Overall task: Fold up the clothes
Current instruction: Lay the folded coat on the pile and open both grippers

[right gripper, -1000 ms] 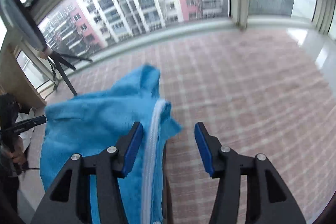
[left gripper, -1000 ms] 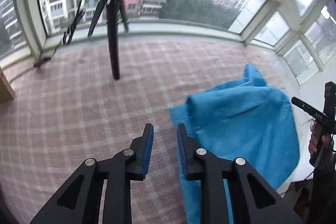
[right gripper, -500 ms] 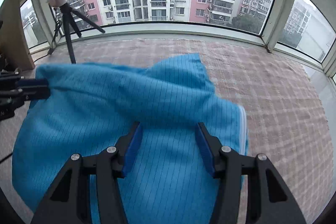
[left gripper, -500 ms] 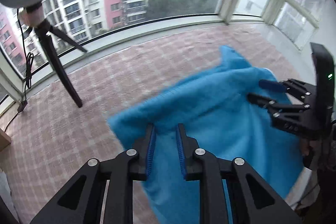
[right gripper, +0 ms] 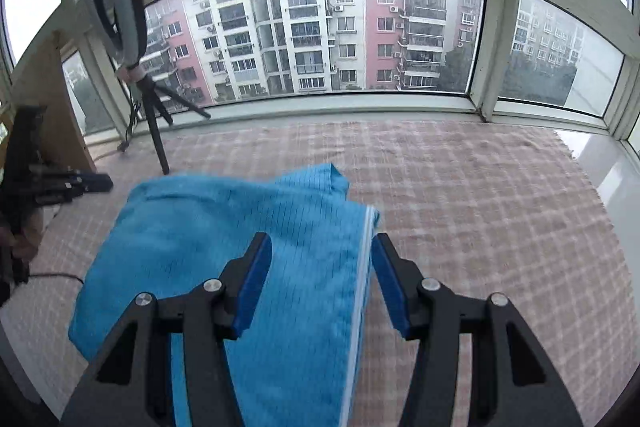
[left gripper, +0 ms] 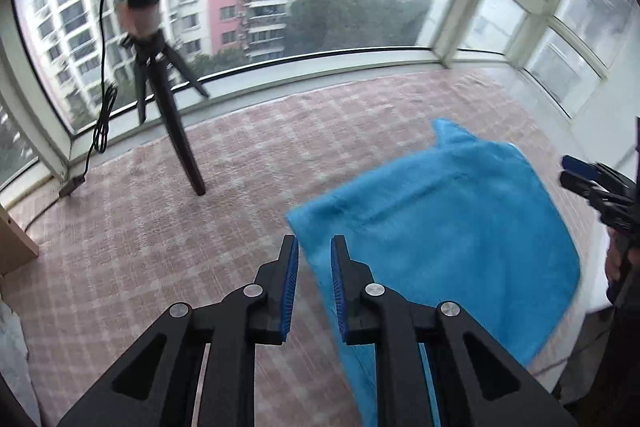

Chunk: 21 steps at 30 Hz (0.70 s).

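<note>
A bright blue garment (left gripper: 440,227) lies spread on the pink checked blanket (left gripper: 160,227). My left gripper (left gripper: 314,247) hovers at the garment's left edge. Its jaws are closing with a narrow gap left, and the cloth edge shows in that gap without being pinched. In the right wrist view my right gripper (right gripper: 322,243) stands half open over the garment (right gripper: 224,227). The white zipper strip (right gripper: 360,267) runs just inside its right finger, and the pads do not touch the cloth. Each gripper shows at the edge of the other's view: the right gripper (left gripper: 592,183), the left gripper (right gripper: 72,183).
A ring light on a black tripod (left gripper: 172,131) stands on the blanket at the back left, seen again as the tripod (right gripper: 154,123), with a cable trailing by the window sill. Wooden furniture (left gripper: 16,247) borders the left. The blanket (right gripper: 480,207) runs on to the right.
Half a second ago the garment filled the space under both grippers. Now the left gripper is at its left edge with slightly narrower jaws, and the right gripper is over its zipper edge.
</note>
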Each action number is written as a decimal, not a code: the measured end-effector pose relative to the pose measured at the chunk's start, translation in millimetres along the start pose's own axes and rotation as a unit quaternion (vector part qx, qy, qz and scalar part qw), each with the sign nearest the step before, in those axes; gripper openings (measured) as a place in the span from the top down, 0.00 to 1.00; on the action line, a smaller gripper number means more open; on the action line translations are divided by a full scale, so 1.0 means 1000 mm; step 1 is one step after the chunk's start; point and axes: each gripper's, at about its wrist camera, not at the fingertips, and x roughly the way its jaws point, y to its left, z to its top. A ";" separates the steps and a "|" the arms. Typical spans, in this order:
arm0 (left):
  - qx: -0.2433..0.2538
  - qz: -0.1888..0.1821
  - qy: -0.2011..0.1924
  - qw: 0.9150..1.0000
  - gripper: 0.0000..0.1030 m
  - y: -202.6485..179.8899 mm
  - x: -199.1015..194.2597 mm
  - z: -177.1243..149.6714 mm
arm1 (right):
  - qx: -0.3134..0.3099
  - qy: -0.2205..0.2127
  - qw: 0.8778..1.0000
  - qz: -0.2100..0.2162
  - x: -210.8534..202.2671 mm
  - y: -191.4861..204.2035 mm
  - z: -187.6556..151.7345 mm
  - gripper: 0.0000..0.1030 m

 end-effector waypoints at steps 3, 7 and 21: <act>0.038 -0.022 -0.005 0.999 0.86 -0.021 -0.029 -0.021 | -0.027 0.019 0.999 -0.024 -0.019 0.018 -0.034 0.50; 0.053 -0.068 0.023 0.996 0.85 -0.042 -0.043 -0.061 | -0.017 0.014 1.000 0.022 -0.026 0.043 -0.065 0.36; 0.003 0.023 -0.014 1.000 0.47 -0.040 -0.082 -0.096 | 0.067 -0.009 0.997 -0.031 -0.064 0.090 -0.068 0.34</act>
